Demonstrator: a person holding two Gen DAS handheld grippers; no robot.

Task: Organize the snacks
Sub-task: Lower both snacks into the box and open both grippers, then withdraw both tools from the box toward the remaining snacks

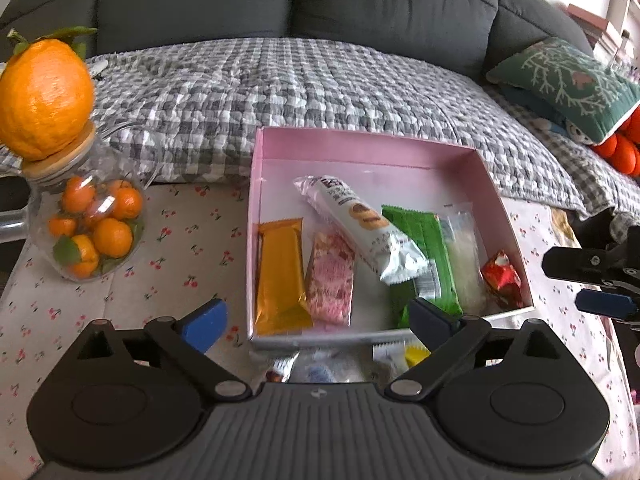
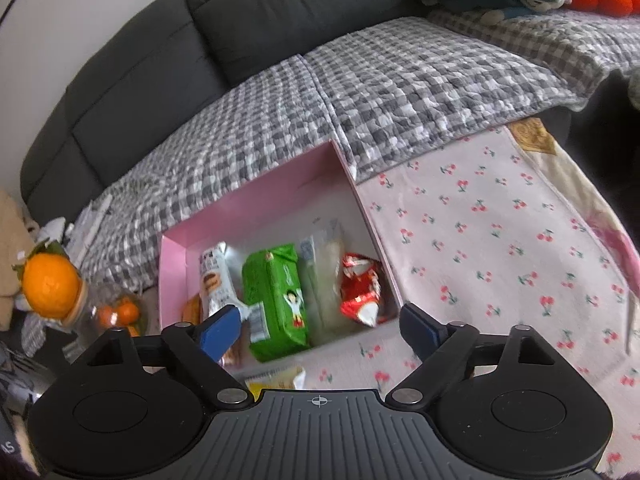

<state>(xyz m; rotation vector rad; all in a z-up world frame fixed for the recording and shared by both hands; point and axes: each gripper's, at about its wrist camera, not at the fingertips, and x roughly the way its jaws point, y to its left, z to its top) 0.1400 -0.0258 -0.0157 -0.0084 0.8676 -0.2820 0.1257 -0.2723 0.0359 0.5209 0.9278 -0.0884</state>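
A pink box [image 1: 360,148] [image 2: 256,208] stands on the cherry-print cloth and holds several snacks: an orange pack [image 1: 280,272], a pink bar [image 1: 332,280], a white biscuit pack [image 1: 360,224] [image 2: 216,276], a green pack [image 1: 424,248] [image 2: 276,300], a clear pouch [image 1: 464,260] [image 2: 324,280] and a red wrapper [image 1: 502,276] [image 2: 360,292]. My left gripper [image 1: 318,320] hangs open over the box's near wall, nothing between its fingers. My right gripper [image 2: 320,330] is open above the box's near right corner, also empty; it shows at the right edge of the left wrist view [image 1: 592,284]. A few small wrapped snacks [image 1: 396,354] [image 2: 276,378] lie in front of the box.
A glass jar of small oranges [image 1: 92,224] [image 2: 116,312] with a big orange on its lid [image 1: 44,96] [image 2: 50,284] stands left of the box. Behind is a dark sofa with a checked quilt [image 1: 280,84] [image 2: 360,92] and a green cushion [image 1: 560,80].
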